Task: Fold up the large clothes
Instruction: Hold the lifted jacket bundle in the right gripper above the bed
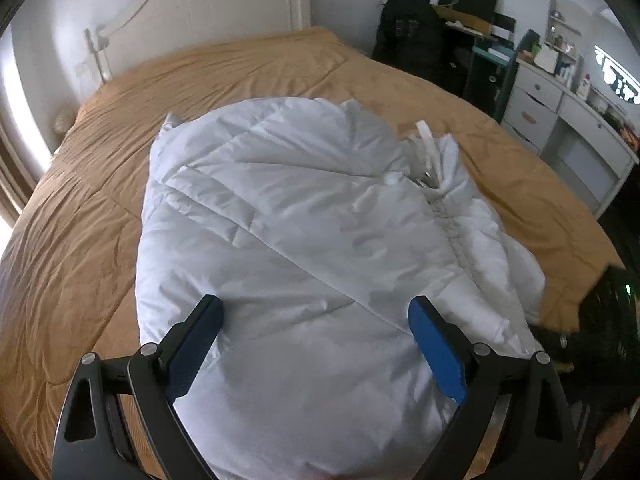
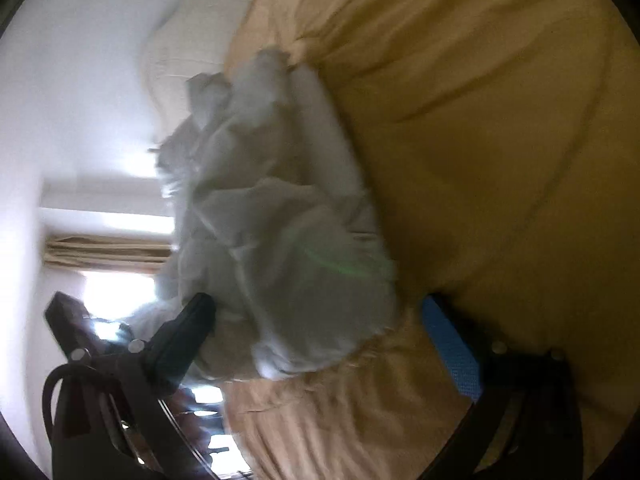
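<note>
A white quilted padded coat (image 1: 300, 220) lies bunched on the bed's tan cover (image 1: 100, 220), with a strip of white straps (image 1: 424, 148) at its far right side. My left gripper (image 1: 315, 302) hovers over the coat's near end. Its blue-padded fingers (image 1: 436, 352) are spread wide; the cloth shows between them, but the pads do not press on it. The right wrist view is rolled on its side and blurred. There the coat (image 2: 272, 220) fills the middle, and my right gripper (image 2: 316, 300) stands open at the coat's near edge, gripping nothing.
A white headboard (image 1: 200, 8) closes the far end of the bed. To the right stand a black bag (image 1: 408, 36), a dark desk with a monitor (image 1: 468, 0) and white drawers (image 1: 552, 108). A bright window with a curtain (image 2: 108, 248) lies beyond the coat.
</note>
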A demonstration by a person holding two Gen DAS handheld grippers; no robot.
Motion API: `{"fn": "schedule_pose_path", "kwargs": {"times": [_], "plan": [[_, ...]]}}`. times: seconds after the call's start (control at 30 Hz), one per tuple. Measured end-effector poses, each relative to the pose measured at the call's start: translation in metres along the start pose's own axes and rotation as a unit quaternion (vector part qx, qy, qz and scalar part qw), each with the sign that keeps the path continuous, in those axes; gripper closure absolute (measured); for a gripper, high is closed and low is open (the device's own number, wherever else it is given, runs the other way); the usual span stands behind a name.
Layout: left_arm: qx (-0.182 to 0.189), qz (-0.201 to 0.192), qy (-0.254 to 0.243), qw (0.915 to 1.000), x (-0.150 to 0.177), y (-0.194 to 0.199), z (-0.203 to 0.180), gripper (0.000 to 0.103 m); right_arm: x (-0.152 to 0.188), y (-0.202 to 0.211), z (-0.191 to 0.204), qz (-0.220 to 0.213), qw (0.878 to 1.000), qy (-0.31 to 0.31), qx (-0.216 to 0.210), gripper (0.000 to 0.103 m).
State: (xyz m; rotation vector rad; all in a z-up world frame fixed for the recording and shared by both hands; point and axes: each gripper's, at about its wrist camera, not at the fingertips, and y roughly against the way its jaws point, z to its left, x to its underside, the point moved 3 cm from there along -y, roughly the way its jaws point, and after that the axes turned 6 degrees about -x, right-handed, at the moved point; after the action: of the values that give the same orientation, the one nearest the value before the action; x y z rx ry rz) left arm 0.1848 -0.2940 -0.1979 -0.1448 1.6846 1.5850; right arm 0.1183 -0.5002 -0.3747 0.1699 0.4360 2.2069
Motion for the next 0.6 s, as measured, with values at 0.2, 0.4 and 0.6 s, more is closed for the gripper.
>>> {"fn": "schedule_pose_path", "kwargs": {"times": [0.2,0.4,0.6], "plan": [[0.001,-0.014,-0.017,0.9998,0.014,0.006,0.002,0.009,-0.010,-0.023,0.018,0.001,0.999,-0.016,-0.044,0.000],[-0.003,-0.021,-0.061,0.9979,0.025,0.003,-0.014,0.009,-0.008,-0.044,0.026,0.040,0.999,0.025,-0.008,0.000],[-0.001,-0.014,-0.056,0.9983,0.024,0.000,-0.012,0.009,-0.007,-0.052,0.020,0.033,0.999,0.007,-0.018,0.000]]}}
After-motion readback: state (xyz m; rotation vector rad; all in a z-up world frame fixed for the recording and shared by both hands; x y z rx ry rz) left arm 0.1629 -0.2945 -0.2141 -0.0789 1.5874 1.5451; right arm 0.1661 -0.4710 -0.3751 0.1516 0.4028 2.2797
